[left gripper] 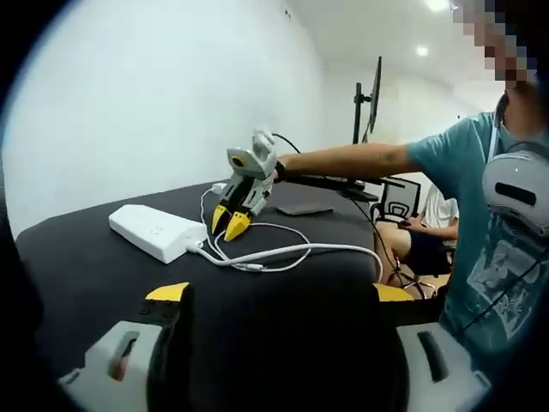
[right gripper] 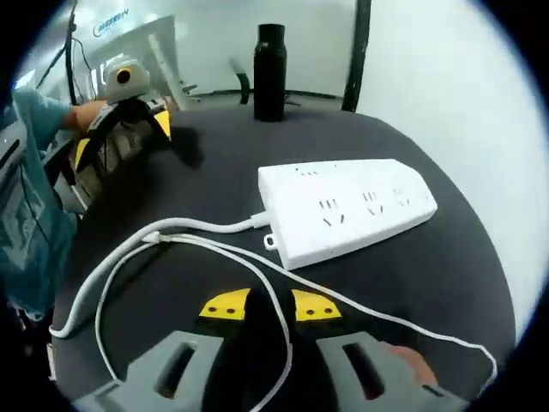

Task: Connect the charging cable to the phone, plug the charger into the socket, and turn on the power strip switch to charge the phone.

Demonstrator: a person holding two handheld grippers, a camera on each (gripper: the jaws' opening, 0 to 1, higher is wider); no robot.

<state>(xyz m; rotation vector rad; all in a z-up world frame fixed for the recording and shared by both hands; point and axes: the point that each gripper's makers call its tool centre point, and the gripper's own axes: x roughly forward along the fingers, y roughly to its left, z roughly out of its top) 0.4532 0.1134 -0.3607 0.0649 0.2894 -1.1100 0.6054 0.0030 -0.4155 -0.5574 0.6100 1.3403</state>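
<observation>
Left gripper (left gripper: 279, 296): yellow-tipped fingers (left gripper: 168, 293) spread wide apart, nothing between them, low over the black cloth-covered tabletop (left gripper: 86, 257).

Just beyond, flat on the tabletop: white rectangular plastic power strip (left gripper: 156, 230). Rigid, light, probably prone to sliding on the cloth if pushed; best steadied by pressing down when plugging in.

Beside the strip: thin white charging cable (left gripper: 257, 256), lying in loose loops. Soft, limp, light; likely to slip through a loose hold. Best taken near the stiff connector end, not mid-loop.

Right gripper (left gripper: 232, 223): tips pointing down at the loops; in the right gripper view, fingers (right gripper: 225, 305) a narrow gap apart, with the cable (right gripper: 274, 300) running through the gap, not visibly pinched.

Farther right: dark flat slab (left gripper: 302, 209), possibly the phone, cannot tell. Hard, smooth, likely slippery.

Charger plug: not made out.
</observation>
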